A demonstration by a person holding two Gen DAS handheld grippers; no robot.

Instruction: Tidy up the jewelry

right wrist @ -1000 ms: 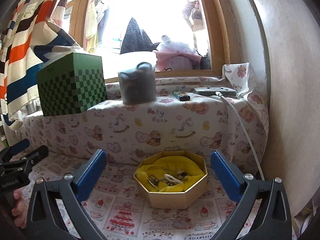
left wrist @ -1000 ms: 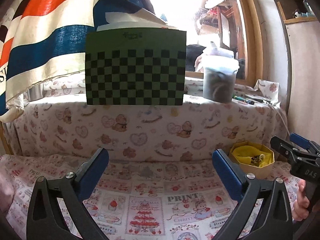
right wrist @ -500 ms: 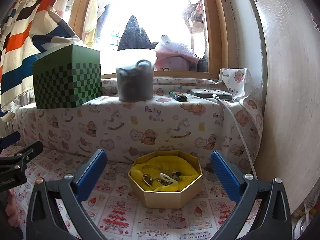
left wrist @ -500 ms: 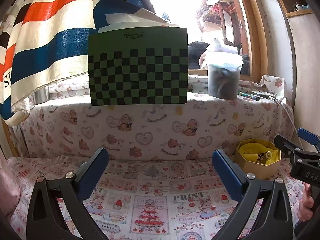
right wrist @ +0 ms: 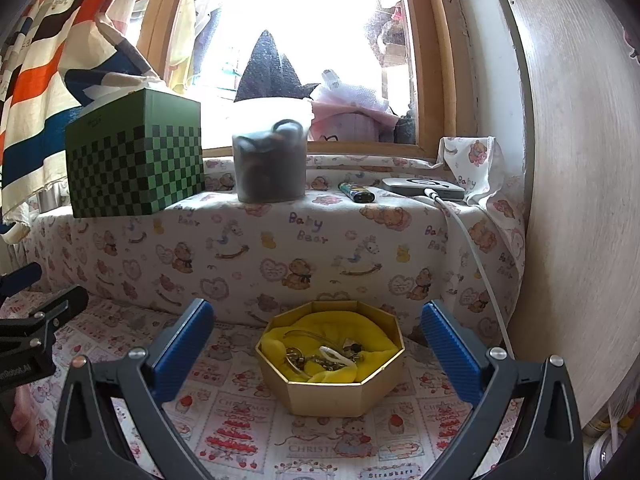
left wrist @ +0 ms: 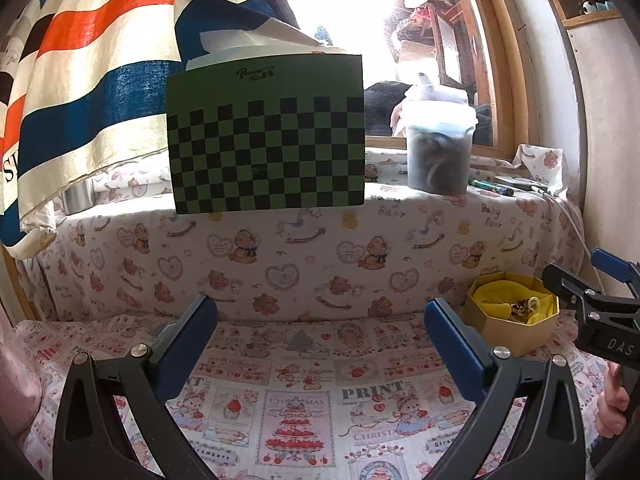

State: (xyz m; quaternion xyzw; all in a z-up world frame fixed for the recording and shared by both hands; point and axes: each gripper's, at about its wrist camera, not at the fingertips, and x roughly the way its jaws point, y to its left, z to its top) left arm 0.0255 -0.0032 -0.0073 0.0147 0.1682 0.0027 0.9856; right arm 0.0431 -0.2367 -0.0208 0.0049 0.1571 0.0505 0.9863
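A gold octagonal box [right wrist: 332, 390] lined with yellow cloth sits on the printed tablecloth, straight ahead of my right gripper [right wrist: 316, 316]. Jewelry [right wrist: 320, 356], tangled metal pieces and a white ring, lies in it. The right gripper is open and empty, a short way in front of the box. In the left wrist view the box [left wrist: 512, 332] is at the right. My left gripper [left wrist: 320, 312] is open and empty, over bare cloth left of the box.
A raised ledge behind holds a green checkered box [right wrist: 134, 160], a dark filled plastic tub [right wrist: 270, 164], a lighter [right wrist: 356, 193] and a charger with white cable [right wrist: 424, 189]. A wooden panel [right wrist: 580, 200] stands close on the right. A striped curtain [left wrist: 80, 80] hangs left.
Both grippers have drawn back and risen slightly, so the box looks a little farther away. Both stay open and empty.
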